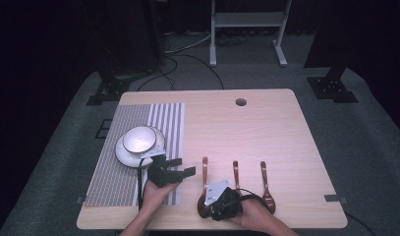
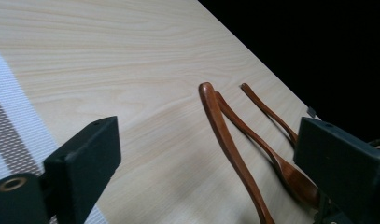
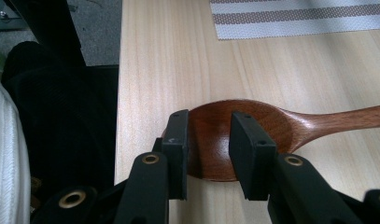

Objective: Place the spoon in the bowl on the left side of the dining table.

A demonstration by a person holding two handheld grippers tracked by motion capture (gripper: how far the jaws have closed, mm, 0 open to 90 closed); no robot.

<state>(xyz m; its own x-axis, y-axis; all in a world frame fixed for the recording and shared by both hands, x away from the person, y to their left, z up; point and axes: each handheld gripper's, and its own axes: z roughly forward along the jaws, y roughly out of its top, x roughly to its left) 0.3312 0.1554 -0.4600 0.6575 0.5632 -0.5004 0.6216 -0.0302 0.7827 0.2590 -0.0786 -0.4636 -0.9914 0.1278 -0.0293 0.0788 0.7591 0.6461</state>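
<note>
Table (image 1: 266,128) light wood, round hole (image 1: 241,102) near far edge. Striped mat (image 1: 138,147) on left side, white bowl (image 1: 139,138) sitting on a white plate (image 1: 126,156) on the mat. Left gripper (image 1: 185,167) just past the mat's right edge, near the plate, jaws spread apart, pointing right. Three brown wooden spoons in a row near front edge, handles pointing away: left spoon (image 1: 205,174), middle spoon (image 1: 235,172), right spoon (image 1: 265,181). Right gripper (image 1: 207,209) over the left spoon's bowl; jaw gap hidden from here
</note>
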